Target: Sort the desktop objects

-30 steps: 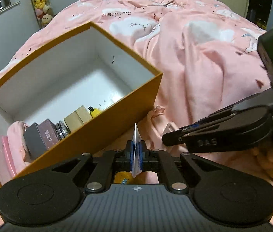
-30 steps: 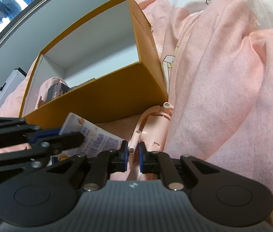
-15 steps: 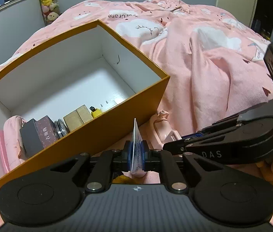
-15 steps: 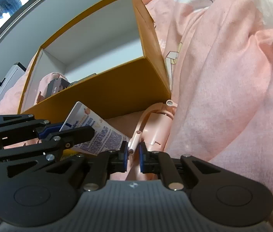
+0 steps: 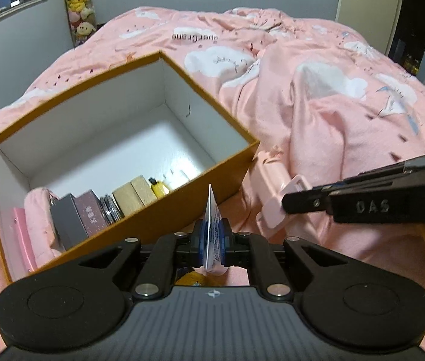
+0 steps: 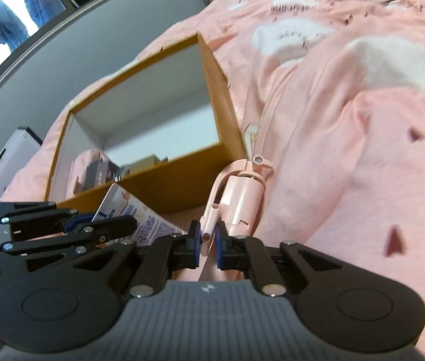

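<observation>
- Two tools are in view. The left tool [image 5: 210, 237] is clamped on one flat printed packet [image 5: 211, 225], held edge-on and upright between its blue pads; in the right wrist view the same packet [image 6: 140, 219] shows its printed face.
- The right tool [image 6: 205, 242] is pinched on a thin arm of one pink plastic device [image 6: 242, 198], which hangs close to the near right corner of the box; in the left wrist view this device [image 5: 275, 192] sits beside the packet, the two apart.
- One orange box [image 5: 182, 207], open-topped with a white inside, lies on the bed [image 5: 332, 105], which is covered by one pink quilt with white clouds.
- Contents line the near wall of the box: one pink fabric item [image 5: 39, 210], one dark grey box [image 5: 68, 222], one purple box [image 5: 92, 213], a stack of round metal pieces [image 5: 110, 209] too small to count, one tan block [image 5: 134, 194] and one small yellow object [image 5: 158, 187].
- A column of plush toys [image 5: 80, 6] stands against the far wall; their number cannot be told.
</observation>
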Demonstrator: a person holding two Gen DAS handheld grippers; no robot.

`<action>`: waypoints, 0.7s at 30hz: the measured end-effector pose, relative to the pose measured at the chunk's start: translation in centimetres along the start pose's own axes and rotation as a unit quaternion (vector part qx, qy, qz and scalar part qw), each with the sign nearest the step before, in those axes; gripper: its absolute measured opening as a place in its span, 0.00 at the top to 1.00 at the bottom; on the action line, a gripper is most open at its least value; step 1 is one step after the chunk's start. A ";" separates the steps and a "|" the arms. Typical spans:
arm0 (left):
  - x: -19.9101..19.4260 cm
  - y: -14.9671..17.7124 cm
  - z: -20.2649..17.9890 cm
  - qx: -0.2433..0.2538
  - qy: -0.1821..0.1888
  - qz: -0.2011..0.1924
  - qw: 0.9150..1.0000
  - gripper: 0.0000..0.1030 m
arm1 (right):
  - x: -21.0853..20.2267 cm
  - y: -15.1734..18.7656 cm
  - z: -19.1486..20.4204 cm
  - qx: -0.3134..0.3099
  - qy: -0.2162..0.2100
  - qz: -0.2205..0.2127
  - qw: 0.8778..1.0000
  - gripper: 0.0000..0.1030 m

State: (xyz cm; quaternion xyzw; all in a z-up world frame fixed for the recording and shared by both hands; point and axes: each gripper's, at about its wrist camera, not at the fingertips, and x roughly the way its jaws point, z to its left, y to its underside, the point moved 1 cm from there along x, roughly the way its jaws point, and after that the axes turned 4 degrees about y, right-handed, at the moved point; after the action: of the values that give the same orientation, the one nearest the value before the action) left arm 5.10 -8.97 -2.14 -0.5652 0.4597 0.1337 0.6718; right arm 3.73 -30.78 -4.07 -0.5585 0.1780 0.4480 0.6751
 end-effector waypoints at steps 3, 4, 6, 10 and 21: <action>-1.5 -0.4 0.2 -0.002 0.013 -0.016 1.000 0.90 | -2.3 -0.8 -0.2 -0.001 0.010 -0.026 1.000 0.91; -2.0 -0.5 0.3 -0.006 0.019 -0.020 1.000 0.90 | -3.0 -1.2 -0.1 -0.001 0.011 -0.034 0.999 0.92; -2.9 -0.9 0.6 -0.016 0.030 -0.029 0.999 0.90 | -4.5 -2.0 0.0 -0.002 0.007 -0.052 0.999 0.93; -4.7 -1.7 1.6 -0.036 0.052 -0.046 0.997 0.90 | -6.0 -4.1 1.1 -0.026 0.004 -0.079 0.996 0.94; -8.6 -4.5 5.4 -0.077 0.046 -0.106 0.990 0.90 | -3.8 -10.5 5.4 -0.095 -0.027 -0.095 0.991 0.94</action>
State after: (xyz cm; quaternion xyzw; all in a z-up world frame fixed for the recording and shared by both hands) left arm 6.09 -2.70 6.97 -0.6664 0.4156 0.0703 0.6150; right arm 8.72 -27.17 6.66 -0.6224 0.0625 0.4114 0.6629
